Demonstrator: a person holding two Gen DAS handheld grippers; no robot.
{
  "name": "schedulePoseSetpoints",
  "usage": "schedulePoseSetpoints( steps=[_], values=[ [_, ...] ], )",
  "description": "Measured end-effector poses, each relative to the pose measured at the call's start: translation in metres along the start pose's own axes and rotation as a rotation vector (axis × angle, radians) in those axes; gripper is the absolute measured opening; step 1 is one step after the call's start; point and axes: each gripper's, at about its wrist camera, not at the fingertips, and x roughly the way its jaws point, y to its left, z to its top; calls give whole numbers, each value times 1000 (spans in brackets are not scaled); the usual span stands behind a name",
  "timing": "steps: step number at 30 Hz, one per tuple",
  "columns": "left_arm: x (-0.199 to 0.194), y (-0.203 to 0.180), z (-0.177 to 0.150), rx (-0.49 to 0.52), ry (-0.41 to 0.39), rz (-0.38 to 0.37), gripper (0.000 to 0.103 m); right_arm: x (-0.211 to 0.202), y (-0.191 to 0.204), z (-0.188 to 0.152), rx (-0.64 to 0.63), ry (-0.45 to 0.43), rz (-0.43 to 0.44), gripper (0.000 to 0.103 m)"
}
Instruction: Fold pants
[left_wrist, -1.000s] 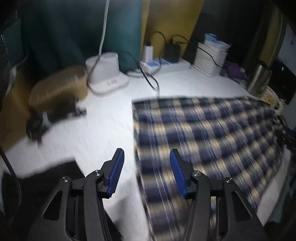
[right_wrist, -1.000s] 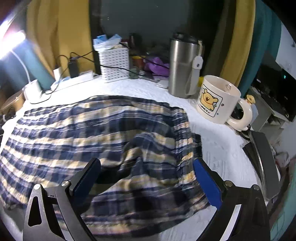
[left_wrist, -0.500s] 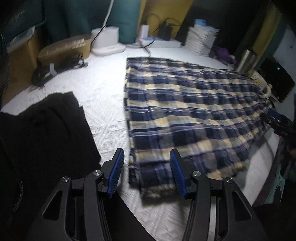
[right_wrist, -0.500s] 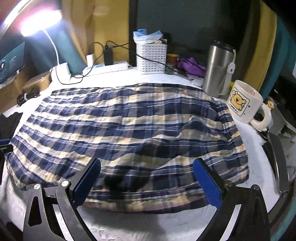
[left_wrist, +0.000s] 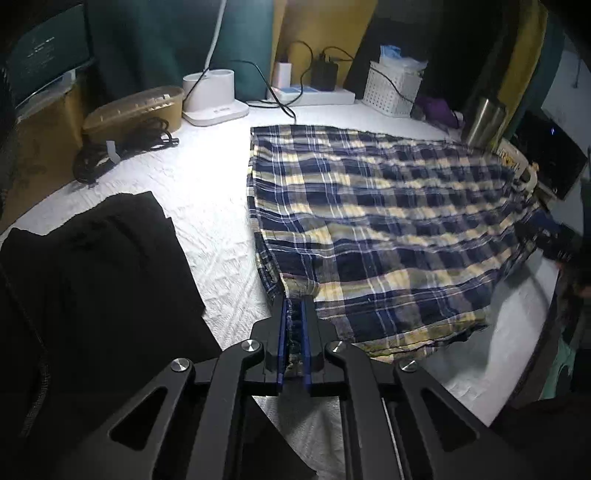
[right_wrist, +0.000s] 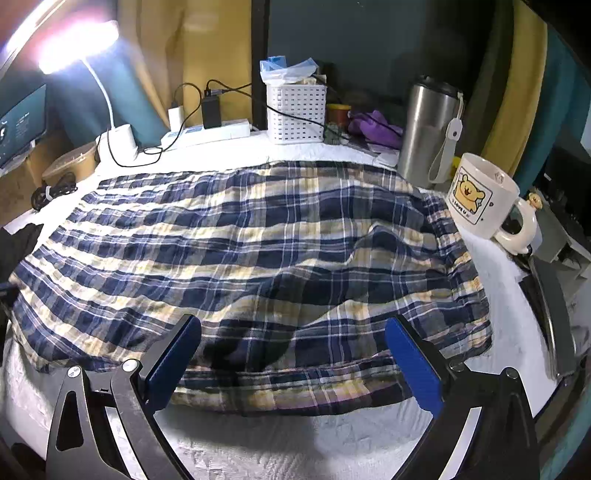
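The pants (left_wrist: 373, 221) are lying flat on the tabletop (left_wrist: 207, 206), beside a black garment (left_wrist: 92, 280). The left tongs (left_wrist: 294, 321), having just closed, are pinching their near corner. The right tongs (right_wrist: 293, 363) are gaping empty over the near hem; they should be clamping it before both lift together.

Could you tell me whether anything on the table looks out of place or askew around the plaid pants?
Nothing is spilled or damaged. The plaid pants are not quite flat: a raised wrinkle humps up near their right end, and the near hem is rumpled. The bear mug stands right at the pants' far right edge, where lifted cloth could catch it.
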Motion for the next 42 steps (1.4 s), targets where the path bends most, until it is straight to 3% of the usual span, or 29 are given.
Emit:
schedulePoseSetpoints(
  steps=[3, 6, 12, 16, 17, 20, 21, 24, 26, 31, 42],
  values=[
    [4, 4, 0, -22, 19, 39, 5, 13, -1, -8, -11, 34, -17, 100],
    [16, 13, -8, -7, 54, 172, 5, 27, -8, -17, 11, 82, -18, 100],
    [1, 21, -1, -56, 27, 138, 5, 24, -14, -19, 24, 77, -7, 100],
    [-10, 1, 12, -37, -17, 71, 6, 17, -15, -19, 26, 66, -8, 100],
    [-10, -12, 16, -8, -30, 50, 8, 13, -17, -18, 27, 58, -7, 100],
    [-5, -47, 24, 55, -46, -42, 32, 1, -19, -16, 32, 23, 7, 100],
    [-3, -57, 26, 71, -49, -72, 36, 0, -19, -15, 32, 15, 8, 100],
    [11, -89, 29, 129, -32, -171, 37, -5, -18, -13, 31, -7, 19, 100],
    [25, -110, 25, 175, 4, -197, 37, -5, -14, -12, 21, -16, 26, 100],
    [49, -126, 7, 238, 88, -154, 37, 10, -12, -22, 7, 47, 1, 100],
    [37, -114, -12, 256, 64, -141, 37, -2, -20, -51, 35, 81, -10, 100]
  ],
)
